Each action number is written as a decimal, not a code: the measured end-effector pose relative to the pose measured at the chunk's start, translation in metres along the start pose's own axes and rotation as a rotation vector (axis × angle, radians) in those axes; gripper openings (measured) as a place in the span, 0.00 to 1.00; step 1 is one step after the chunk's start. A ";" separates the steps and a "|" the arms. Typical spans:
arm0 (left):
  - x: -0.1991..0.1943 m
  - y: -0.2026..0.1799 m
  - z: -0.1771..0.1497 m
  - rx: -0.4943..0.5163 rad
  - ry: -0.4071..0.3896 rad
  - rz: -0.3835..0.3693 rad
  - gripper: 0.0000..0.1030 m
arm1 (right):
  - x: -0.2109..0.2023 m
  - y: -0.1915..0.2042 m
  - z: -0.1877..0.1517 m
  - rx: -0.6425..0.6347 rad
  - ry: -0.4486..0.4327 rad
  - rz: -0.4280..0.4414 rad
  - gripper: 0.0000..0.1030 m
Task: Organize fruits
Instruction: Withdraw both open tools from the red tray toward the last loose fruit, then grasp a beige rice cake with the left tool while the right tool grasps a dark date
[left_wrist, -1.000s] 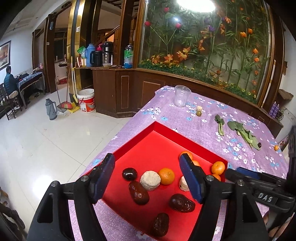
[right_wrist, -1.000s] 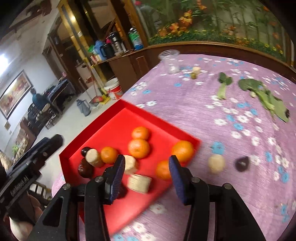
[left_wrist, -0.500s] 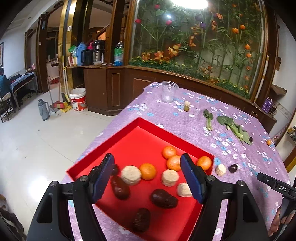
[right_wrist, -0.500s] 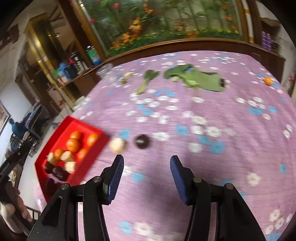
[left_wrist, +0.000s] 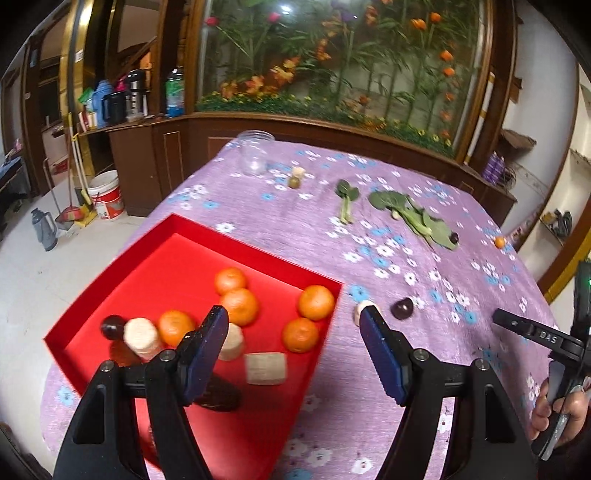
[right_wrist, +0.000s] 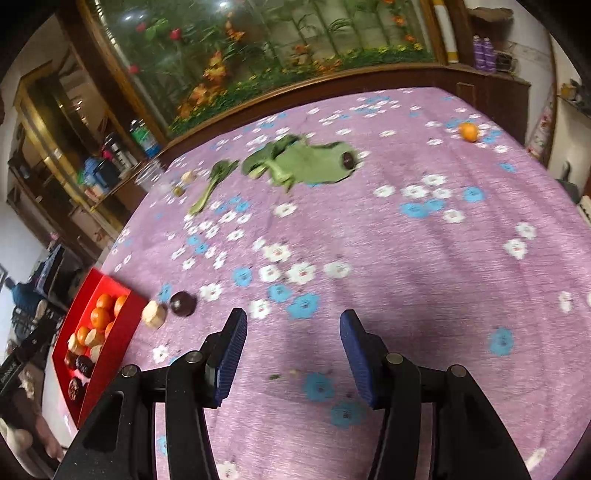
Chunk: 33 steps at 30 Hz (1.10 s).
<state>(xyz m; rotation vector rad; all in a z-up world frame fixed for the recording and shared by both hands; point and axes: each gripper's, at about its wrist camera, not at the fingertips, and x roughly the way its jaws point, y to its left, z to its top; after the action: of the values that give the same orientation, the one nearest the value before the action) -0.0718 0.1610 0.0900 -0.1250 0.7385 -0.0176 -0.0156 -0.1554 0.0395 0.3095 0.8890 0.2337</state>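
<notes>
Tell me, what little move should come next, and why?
Probably bring the right gripper, its jaws open and empty, over to the dark fruit lying on the cloth beside the pale piece, just outside the red tray, since both remain loose while the oranges are already inside.

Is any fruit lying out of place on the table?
Yes. A lone orange lies near the far edge, far from the red tray that holds the others. A pale piece and a dark fruit lie just outside the tray.
</notes>
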 end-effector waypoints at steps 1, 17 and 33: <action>0.002 -0.004 -0.001 0.009 0.005 -0.003 0.71 | 0.004 0.005 0.000 -0.011 0.008 0.011 0.55; 0.037 -0.021 -0.009 0.040 0.082 -0.046 0.70 | 0.081 0.095 0.004 -0.246 0.104 0.082 0.55; 0.108 -0.067 -0.001 0.149 0.212 -0.289 0.38 | 0.084 0.086 0.013 -0.323 0.104 0.112 0.49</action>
<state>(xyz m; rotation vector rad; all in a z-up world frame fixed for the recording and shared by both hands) 0.0094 0.0876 0.0246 -0.0877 0.9230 -0.3650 0.0396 -0.0500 0.0170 0.0462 0.9213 0.4947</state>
